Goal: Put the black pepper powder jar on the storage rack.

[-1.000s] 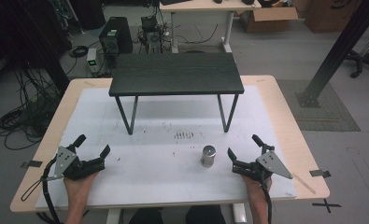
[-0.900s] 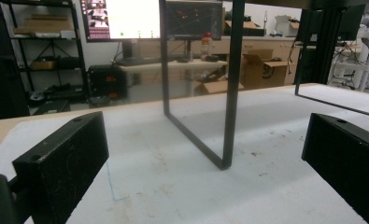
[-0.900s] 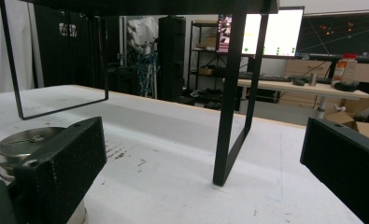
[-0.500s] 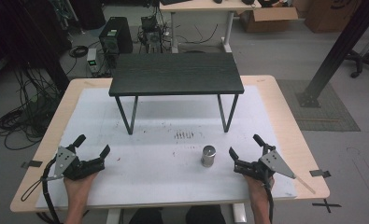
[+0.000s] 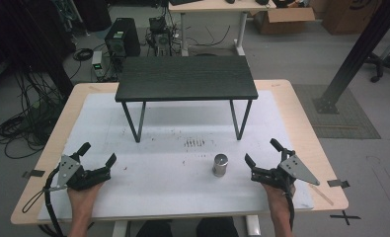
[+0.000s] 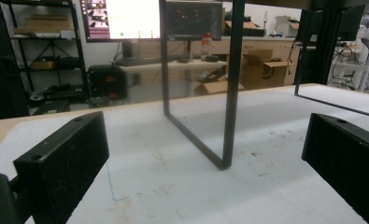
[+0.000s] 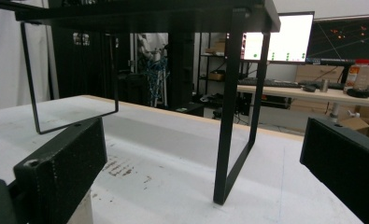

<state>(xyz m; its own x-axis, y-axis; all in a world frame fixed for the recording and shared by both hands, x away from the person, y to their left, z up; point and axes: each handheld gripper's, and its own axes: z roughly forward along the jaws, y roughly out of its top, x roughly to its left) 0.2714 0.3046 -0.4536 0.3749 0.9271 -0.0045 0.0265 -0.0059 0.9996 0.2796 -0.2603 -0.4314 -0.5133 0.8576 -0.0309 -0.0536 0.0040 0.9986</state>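
- Small metal cylinder (image 5: 220, 165) stands upright on the white mat (image 5: 173, 138), long axis vertical, near the front edge, right of centre.
- Key relation: cylinder sits just beside the right gripper (image 5: 263, 159), at abt 9 o'clock from its jaws in the high view; a short sideways reach looks like the likely next move, w/ the jaws closing across the cylinder's round side.
- In the right gripper view a pale rounded edge (image 7: 81, 211) peeks out below the left jaw, bottom left – prob. the cylinder's top, too little seen to be sure.
- Right gripper: jaws spread wide, nothing between them, aimed toward 11 o'clock.
- Left gripper (image 5: 97, 153): also spread wide and empty, resting well apart from the cylinder, which lies at abt 3 o'clock from it across the mat. Right hand (image 5: 277, 190) clearly the nearer one.
- Black shelf table (image 5: 186, 78) stands at 12 o'clock behind the cylinder; its right front leg (image 5: 237, 120) is at abt 1 o'clock, not in the reach path.
- Vs. a second ago: cylinder unmoved; right gripper has shifted only slightly, its tips edging a touch further up the mat; left gripper much the same. No contact yet.
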